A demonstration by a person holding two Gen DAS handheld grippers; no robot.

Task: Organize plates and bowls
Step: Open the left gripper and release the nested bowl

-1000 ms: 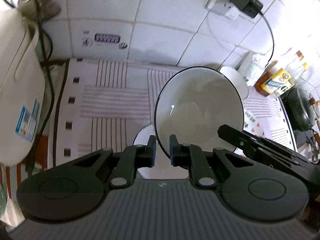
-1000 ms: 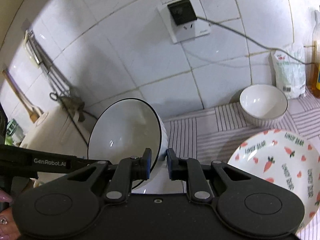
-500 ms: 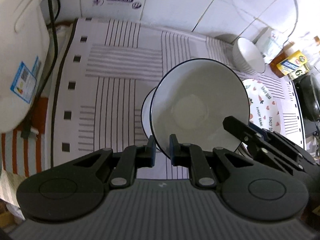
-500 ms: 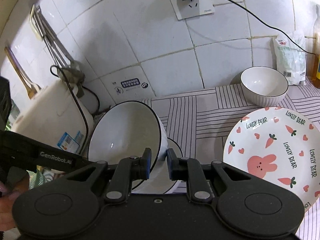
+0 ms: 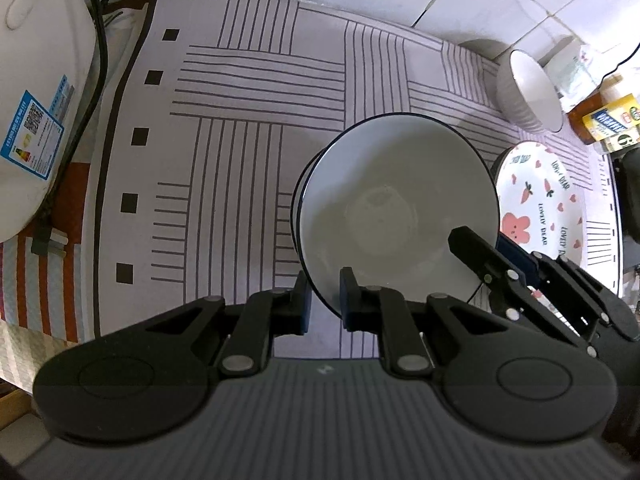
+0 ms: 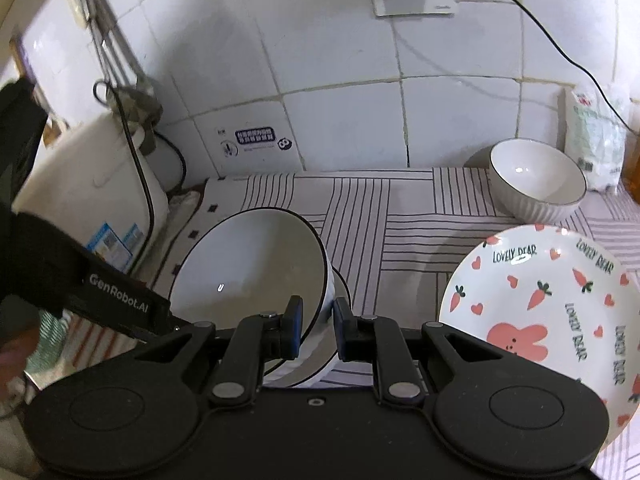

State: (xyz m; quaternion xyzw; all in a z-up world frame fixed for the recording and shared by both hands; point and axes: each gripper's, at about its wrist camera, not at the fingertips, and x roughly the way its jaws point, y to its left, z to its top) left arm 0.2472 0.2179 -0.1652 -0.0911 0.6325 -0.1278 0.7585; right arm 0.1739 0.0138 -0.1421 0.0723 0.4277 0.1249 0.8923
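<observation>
A white bowl with a dark rim (image 5: 396,208) (image 6: 252,268) is held by both grippers. My left gripper (image 5: 324,300) is shut on its near rim. My right gripper (image 6: 314,324) is shut on its right rim. The bowl sits low over a white dark-rimmed plate (image 5: 297,208) (image 6: 320,364), mostly hidden beneath it; I cannot tell if they touch. A carrot-and-bunny plate (image 5: 540,204) (image 6: 552,308) lies to the right. A ribbed white bowl (image 5: 528,92) (image 6: 536,184) stands at the back right.
A white rice cooker (image 5: 36,92) (image 6: 88,200) with a black cord stands at the left. A striped cloth (image 5: 240,120) covers the counter. Bottles and packets (image 5: 604,120) crowd the far right. The tiled wall (image 6: 320,80) is behind.
Both grippers have lowered the bowl down toward the plate on the cloth, and the views have tilted down toward the counter.
</observation>
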